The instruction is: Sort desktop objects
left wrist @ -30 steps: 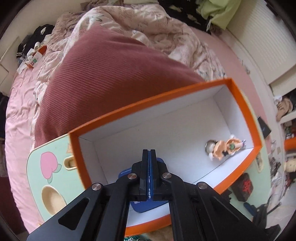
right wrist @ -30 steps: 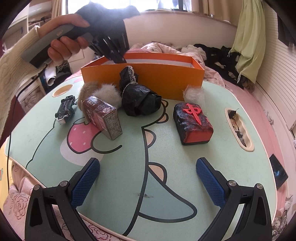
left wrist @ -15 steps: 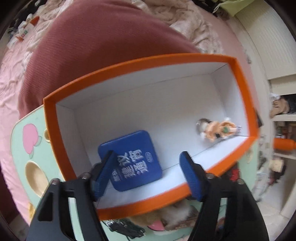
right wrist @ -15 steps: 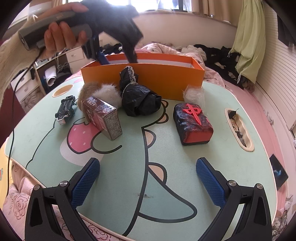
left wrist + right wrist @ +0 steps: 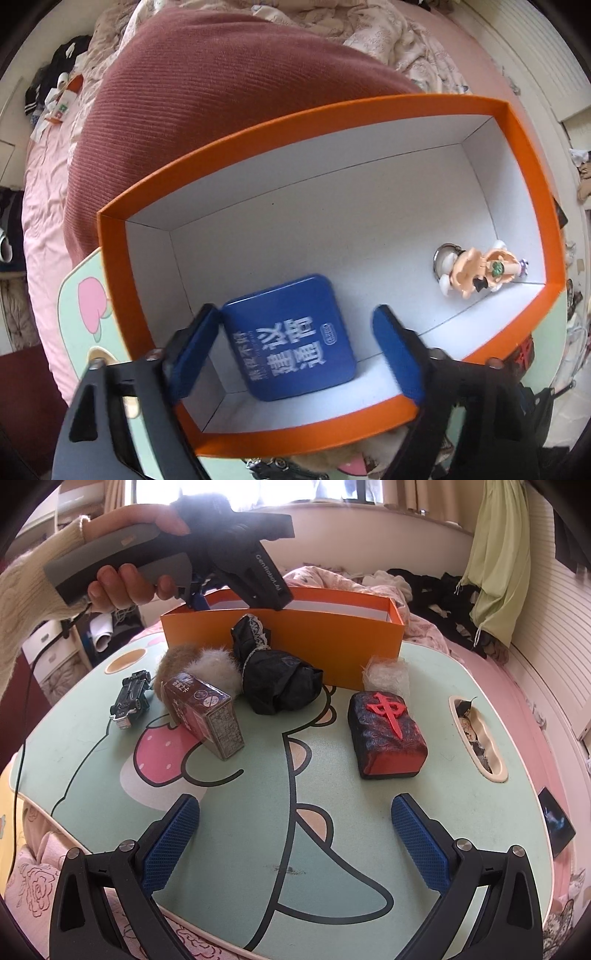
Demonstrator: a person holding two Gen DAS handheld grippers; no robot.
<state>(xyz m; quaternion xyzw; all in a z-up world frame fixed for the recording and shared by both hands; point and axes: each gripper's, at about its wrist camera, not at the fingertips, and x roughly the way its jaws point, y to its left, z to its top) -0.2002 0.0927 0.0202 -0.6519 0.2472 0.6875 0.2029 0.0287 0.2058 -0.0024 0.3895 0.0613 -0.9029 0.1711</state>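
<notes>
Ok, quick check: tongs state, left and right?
Left tongs: open over the orange box, jaws just narrowed slightly, blue tin released below.
Right tongs: open, holding nothing, above the table.

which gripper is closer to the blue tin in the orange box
Left. The left gripper hangs open right above the blue tin inside the orange box. The right gripper hovers over the table's near edge, well short of the box.

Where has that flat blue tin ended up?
In the left wrist view, the blue tin lies flat on the floor of the orange box, near its left end, below the open left gripper; a small figurine lies at the right end.
</notes>
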